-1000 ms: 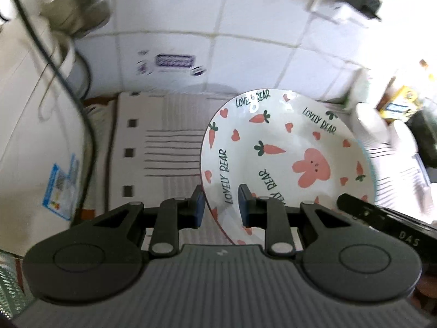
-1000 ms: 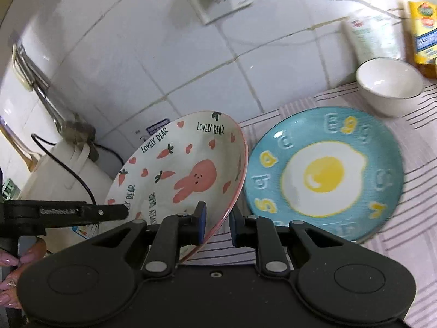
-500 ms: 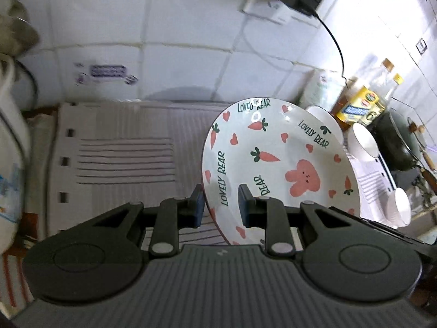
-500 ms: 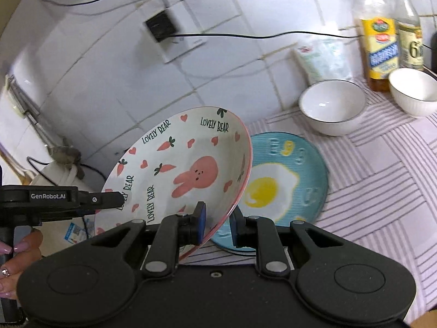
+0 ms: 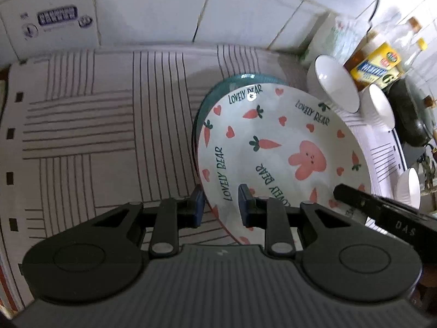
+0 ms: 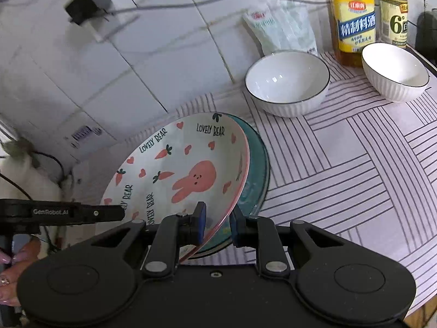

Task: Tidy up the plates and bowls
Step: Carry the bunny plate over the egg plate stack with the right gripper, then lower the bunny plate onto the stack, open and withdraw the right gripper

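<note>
White tiles behind, striped tabletop (image 6: 355, 158) below: bunny plate (image 6: 185, 169) hovered over teal plate (image 6: 256, 169).
Left gripper (image 5: 220, 205) and right gripper (image 6: 217, 224) each pinched opposite rims, keeping it level for stacking.

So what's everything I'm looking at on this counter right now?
bunny plate: one, white with pink rabbit and carrots, held tilted over the blue plate
blue plate: one, teal, flat on the mat under the bunny plate
white bowls: two in the right view, by the wall; the left view shows a third at the right edge
striped mat: one, pale with dark lines, covering the counter
bottles: two, yellow labels, against the tiles
packet: one, white-green, leaning on the wall
dark pot: one, far right
left gripper: black, shut on the bunny plate's rim
right gripper: black, shut on the opposite rim
hand: one, lower left
</note>
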Demonstrator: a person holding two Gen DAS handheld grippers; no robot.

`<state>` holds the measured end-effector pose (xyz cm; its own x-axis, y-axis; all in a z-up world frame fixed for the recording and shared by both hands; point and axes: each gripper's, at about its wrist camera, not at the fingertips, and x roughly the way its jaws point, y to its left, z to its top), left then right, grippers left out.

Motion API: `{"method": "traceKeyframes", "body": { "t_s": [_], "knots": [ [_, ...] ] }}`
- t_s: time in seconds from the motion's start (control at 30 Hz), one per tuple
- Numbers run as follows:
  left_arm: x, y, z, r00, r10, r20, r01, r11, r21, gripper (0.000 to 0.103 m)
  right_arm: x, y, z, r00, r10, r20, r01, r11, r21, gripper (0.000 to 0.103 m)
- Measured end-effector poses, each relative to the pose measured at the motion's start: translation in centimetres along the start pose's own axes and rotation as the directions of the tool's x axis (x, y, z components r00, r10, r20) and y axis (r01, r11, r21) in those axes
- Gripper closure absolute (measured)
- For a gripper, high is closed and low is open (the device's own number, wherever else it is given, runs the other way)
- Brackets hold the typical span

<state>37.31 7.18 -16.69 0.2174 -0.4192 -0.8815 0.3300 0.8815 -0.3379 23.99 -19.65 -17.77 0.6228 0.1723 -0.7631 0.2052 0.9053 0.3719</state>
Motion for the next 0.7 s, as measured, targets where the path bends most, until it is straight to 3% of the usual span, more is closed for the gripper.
{"method": "traceKeyframes", "body": {
  "t_s": [0.17,0.4,0.47,0.53,0.7],
  "knots": [
    [1.4,-0.4,0.6,0.999,0.005,-0.037,-0.004,1.0,0.016,0.079,1.0,-0.7,0.7,0.999,-0.007,-0.049,0.007,1.0,-0.01,0.08],
    [2.1,-0.6,1.4,0.996,0.054,-0.07,-0.051,0.998,0.046,0.079,1.6,0.6,1.2,0.998,-0.046,-0.042,0.044,0.998,-0.039,0.08],
    [2.4,-0.8,1.3,0.993,0.057,-0.102,-0.047,0.993,0.105,0.079,1.8,1.8,1.5,0.991,-0.112,-0.077,0.106,0.991,-0.081,0.076],
    [2.5,-0.5,1.2,0.993,0.04,-0.113,-0.03,0.996,0.087,0.079,1.8,3.1,1.5,0.981,-0.175,-0.083,0.162,0.977,-0.138,0.073],
    [2.3,-0.8,1.0,0.992,0.051,-0.115,-0.038,0.993,0.107,0.079,2.3,2.9,1.5,0.975,-0.206,-0.085,0.198,0.975,-0.096,0.071]
  ]
}}
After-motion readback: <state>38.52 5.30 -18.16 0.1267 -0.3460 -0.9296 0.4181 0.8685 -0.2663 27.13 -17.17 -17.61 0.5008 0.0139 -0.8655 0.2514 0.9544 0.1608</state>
